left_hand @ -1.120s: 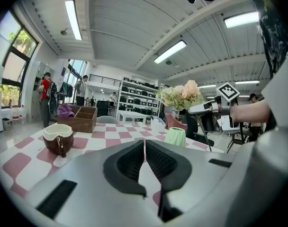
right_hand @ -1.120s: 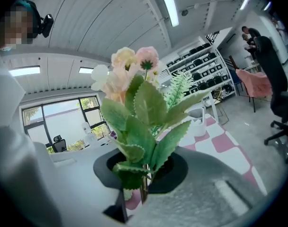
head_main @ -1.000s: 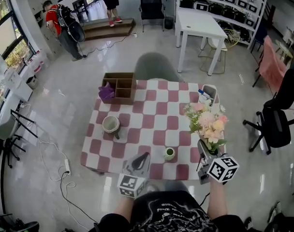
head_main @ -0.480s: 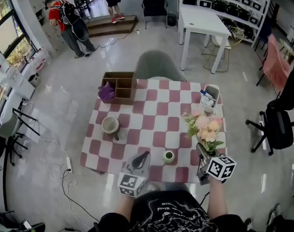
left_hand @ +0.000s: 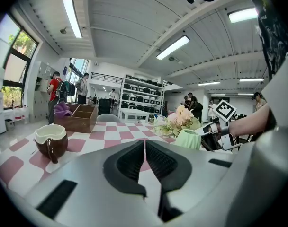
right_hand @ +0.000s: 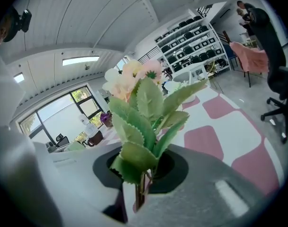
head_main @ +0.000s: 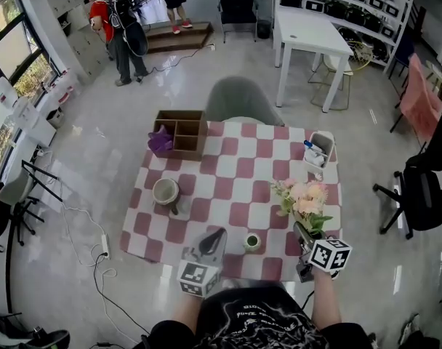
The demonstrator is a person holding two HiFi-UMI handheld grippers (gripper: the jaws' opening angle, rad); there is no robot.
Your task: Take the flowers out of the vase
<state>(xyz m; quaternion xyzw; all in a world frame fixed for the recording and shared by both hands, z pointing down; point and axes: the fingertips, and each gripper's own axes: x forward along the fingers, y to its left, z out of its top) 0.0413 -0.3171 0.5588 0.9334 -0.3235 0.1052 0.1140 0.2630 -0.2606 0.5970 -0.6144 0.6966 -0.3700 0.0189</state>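
Right gripper [head_main: 302,231]: jaws clamped on stems of flowers [head_main: 302,198], over right front part of worktop [head_main: 228,182]. Bunch already clear of vase [head_main: 253,241], which stands apart to jaws' left, between both grippers. Long axis: stems at jaws, heads pointing away from person, tilted upward. Left gripper [head_main: 215,238]: jaws together, empty, on vase's other side. Likely next: lay bunch on worktop.

one flower bunch [head_main: 302,197], one green vase [head_main: 253,241], one brown jug [head_main: 166,192], one wooden box [head_main: 181,131]
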